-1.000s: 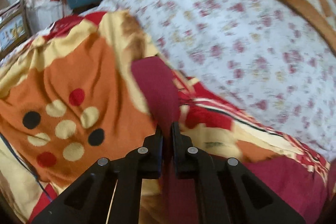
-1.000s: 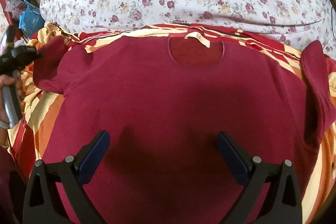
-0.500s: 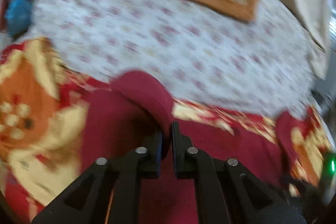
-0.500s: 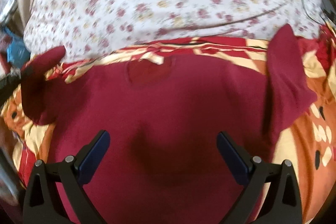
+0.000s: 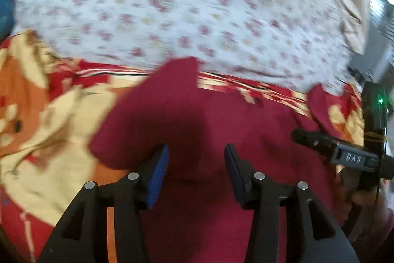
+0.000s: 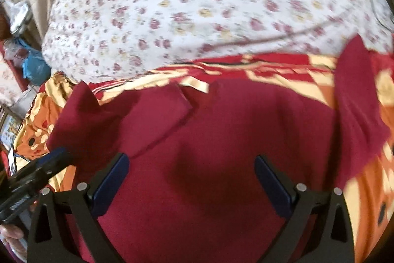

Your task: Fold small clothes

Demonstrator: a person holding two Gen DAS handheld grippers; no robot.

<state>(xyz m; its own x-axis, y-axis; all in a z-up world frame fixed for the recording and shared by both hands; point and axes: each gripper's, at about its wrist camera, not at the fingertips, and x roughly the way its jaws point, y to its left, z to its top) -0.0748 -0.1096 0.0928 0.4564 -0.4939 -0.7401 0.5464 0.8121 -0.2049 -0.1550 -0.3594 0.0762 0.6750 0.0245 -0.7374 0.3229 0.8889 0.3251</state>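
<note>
We see left gripper (image 5: pixel 196 165) jaws apart | right gripper (image 6: pixel 190 185) jaws wide apart | maroon shirt (image 6: pixel 221 139) spread beneath both, left sleeve (image 6: pixel 157 112) folded inward | "DAS"-like lettering, unclear

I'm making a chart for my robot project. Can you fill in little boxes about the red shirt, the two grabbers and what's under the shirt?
garment: maroon T-shirt, spread flat
left sleeve: folded in over the body
right sleeve: spread out to the side
left gripper: open, holding nothing, over the shirt
right gripper: open, holding nothing, over the shirt
under the shirt: patterned orange-red blanket
behind: floral sheet
</note>
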